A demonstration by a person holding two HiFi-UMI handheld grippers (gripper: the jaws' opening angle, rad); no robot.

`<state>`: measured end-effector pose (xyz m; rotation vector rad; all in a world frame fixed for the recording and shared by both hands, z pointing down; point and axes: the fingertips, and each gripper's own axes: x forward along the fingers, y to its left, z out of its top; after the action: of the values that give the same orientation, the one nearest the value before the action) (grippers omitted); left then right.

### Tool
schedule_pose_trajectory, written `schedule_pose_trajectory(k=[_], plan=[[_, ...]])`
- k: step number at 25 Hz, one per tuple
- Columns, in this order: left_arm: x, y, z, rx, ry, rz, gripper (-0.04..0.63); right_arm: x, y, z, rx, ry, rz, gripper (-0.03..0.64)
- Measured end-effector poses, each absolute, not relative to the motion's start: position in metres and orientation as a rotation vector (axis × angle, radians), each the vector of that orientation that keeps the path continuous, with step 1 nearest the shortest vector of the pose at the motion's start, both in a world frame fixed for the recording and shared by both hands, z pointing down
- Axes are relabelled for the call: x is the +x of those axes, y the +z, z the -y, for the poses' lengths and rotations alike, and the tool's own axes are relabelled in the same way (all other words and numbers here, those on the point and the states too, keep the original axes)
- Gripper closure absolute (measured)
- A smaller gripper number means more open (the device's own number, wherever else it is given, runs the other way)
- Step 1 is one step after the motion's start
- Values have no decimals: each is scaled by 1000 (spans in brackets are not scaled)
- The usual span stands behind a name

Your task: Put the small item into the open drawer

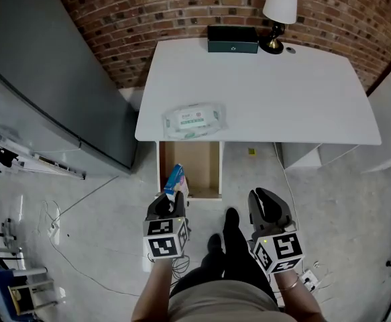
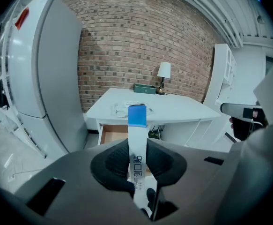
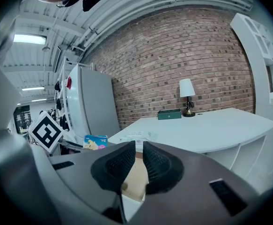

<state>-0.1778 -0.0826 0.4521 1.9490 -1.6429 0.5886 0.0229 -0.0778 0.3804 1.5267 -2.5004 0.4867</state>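
Left forearm and right forearm reach forward and down, side by side, each hand carrying its tool level, pointing toward the white tabletop. The left claw is clamped narrowly on a slim packet, white with a blue top, which stands upright between the pads. In the head view the packet sits over the near left corner of the open drawer. The right claw shows only a narrow gap, with nothing between its pads, and is apart from the drawer.
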Motion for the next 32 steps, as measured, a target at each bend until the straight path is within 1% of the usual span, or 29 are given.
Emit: schedule_pose_trajectory(k=[7,14,27,32], plan=[[-181,491,122,1858,627,1643,503,19,396,126,1475,521,2515,575],[-171,552,156,1790,713,1615,503,22,424,156,1442,555,2484,575],[-153,646,196,1697,865,1509,503,31,474,184,1385,639,2432,575],[-157,676,209,1652,925,1505,503,30,488,190,1363,653,2415,577]])
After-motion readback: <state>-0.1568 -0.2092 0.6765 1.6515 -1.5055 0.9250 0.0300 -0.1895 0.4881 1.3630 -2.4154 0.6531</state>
